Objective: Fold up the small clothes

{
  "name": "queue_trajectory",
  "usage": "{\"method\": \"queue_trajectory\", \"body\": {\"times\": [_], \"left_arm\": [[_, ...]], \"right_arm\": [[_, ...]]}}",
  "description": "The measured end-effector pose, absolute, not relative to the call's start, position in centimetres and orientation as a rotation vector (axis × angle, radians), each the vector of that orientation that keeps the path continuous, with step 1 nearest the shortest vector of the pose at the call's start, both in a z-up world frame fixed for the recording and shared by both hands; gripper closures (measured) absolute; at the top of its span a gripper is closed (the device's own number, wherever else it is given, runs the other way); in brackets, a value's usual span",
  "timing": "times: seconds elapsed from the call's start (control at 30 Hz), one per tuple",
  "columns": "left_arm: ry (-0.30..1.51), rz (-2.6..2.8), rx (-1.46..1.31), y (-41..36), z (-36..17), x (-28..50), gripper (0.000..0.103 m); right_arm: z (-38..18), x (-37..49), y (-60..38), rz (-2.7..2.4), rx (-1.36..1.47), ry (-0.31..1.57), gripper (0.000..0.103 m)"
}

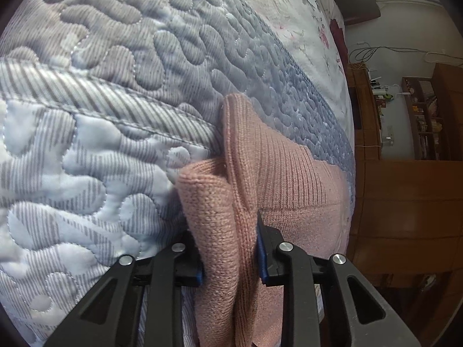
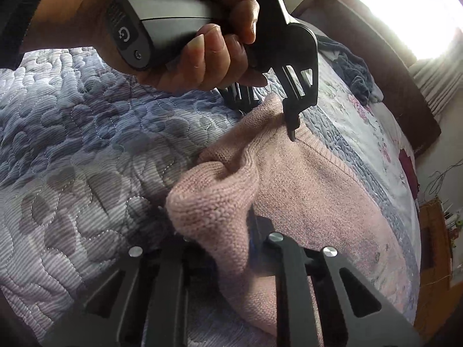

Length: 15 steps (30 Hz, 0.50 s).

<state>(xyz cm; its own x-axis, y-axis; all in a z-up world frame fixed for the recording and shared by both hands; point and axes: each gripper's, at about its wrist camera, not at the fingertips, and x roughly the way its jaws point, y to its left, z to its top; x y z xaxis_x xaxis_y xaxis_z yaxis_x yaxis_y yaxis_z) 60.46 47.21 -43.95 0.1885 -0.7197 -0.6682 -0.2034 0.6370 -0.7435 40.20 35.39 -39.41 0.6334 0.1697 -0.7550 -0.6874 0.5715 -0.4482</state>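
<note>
We have the pink knit [image 1: 277, 173] lying on the bed's quilt [image 1: 95, 150], most of its body spread flat toward the bed's edge, with one side bunched up and lifted off the cover. That raised edge is what both tools hold: our left hand-held gripper [image 1: 230, 254] is clamped on a thick gathered fold of the knit, the blue-padded fingers pressed against the fabric on either side, and our right hand-held gripper [image 2: 220, 243] pinches another bunch of the same edge nearer to us. In the right view we also see the left hand [image 2: 179, 31] wrapped around its tool's handle, the fingers biting the knit near a seam. We judge the folding to be early or midway: the garment is gripped at two points along one side and slightly raised, but no clean fold line shows, and the flat part looks like a single spread layer, though we cannot tell how many layers lie beneath. What is left, as we read it, is to carry the held edge across the body, lay it down squarely, and then make any further folds. Farther up the bed a dark heap of other clothes [image 2: 356, 69] waits, so more pieces probably remain.
</note>
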Motion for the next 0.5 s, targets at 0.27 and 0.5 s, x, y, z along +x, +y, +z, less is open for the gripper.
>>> {"method": "queue_trajectory", "body": {"times": [0.27,0.5], "left_arm": [[1.371,-0.415,-0.831,46.5,-42.3,60.6,0.078],[1.366,-0.403,-0.79,45.6,-38.7,61.0,0.079]], "right_arm": [[-38.2,39.9,35.1,0.558,-0.755,0.721,0.092],[-35.4,40.1,34.0,0.556,-0.667,0.711,0.093]]}}
